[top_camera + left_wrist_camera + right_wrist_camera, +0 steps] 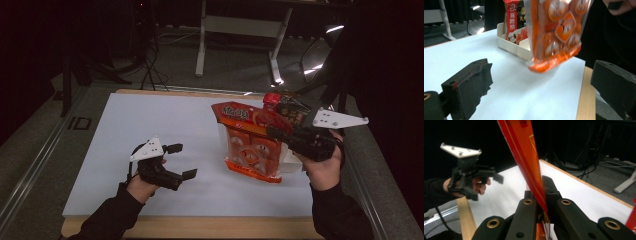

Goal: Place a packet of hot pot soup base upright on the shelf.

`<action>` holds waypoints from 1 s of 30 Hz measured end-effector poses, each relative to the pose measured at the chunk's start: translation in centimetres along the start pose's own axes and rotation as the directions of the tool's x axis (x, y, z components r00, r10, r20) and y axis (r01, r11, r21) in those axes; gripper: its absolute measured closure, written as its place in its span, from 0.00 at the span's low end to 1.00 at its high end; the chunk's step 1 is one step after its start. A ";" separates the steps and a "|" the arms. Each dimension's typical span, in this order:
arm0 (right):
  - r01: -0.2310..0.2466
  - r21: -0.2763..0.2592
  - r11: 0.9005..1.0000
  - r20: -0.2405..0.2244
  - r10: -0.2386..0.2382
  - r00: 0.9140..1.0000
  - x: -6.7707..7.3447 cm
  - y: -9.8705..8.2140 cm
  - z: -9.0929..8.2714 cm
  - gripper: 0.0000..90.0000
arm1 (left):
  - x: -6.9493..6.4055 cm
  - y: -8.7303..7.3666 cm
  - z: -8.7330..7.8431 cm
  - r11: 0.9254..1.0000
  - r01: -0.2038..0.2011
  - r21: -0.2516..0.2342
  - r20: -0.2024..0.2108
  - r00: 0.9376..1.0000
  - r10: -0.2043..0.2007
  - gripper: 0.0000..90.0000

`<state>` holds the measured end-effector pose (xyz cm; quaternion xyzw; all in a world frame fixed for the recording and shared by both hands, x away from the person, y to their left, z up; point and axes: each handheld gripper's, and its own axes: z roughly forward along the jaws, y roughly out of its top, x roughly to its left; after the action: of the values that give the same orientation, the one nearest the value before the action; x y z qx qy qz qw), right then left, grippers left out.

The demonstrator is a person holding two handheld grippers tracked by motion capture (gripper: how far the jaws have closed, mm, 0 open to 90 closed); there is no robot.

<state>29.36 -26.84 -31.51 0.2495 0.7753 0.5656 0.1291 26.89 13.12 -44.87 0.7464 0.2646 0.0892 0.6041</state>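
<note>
An orange snack bag hangs upright over the right half of the white table top, its lower edge just above the surface. My right gripper is shut on the bag's right side; in the right gripper view the bag's thin edge rises between the closed jaws of my right gripper. My left gripper stands open and empty low over the table, left of the bag. In the left gripper view the bag hangs ahead of my left gripper, beyond its wide-apart jaws.
A white tray holding a red packet and other packets sits behind the bag at the table's far right. The wooden table edge runs along the front. A desk frame and cables stand on the floor beyond.
</note>
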 end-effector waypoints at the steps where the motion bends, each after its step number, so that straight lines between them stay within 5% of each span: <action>1: 0.000 0.000 1.000 0.000 0.000 1.000 0.0 0.0 0.0 1.00 | 0.0 0.0 0.0 1.000 0.000 0.000 0.000 1.000 0.000 0.03; 10: -0.003 -0.027 1.000 0.084 0.005 0.996 -1.9 1.4 -1.6 1.00 | 0.8 -3.3 -2.1 0.998 0.059 0.004 -0.060 0.997 -0.058 0.03; 19: -0.023 -0.044 0.999 0.161 0.030 0.987 -4.4 2.4 -3.1 1.00 | 0.6 -5.4 -2.8 0.998 0.063 0.022 -0.082 0.995 -0.061 0.03; 30: -0.069 -0.042 0.997 0.224 0.076 0.972 -7.7 1.8 -3.5 1.00 | 0.8 -5.9 -3.0 0.998 0.059 0.002 -0.079 0.995 -0.059 0.06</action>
<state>34.58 -33.34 -29.32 0.3380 0.7365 0.5509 0.1997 24.49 16.90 -49.88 0.7354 0.3104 0.1001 0.5940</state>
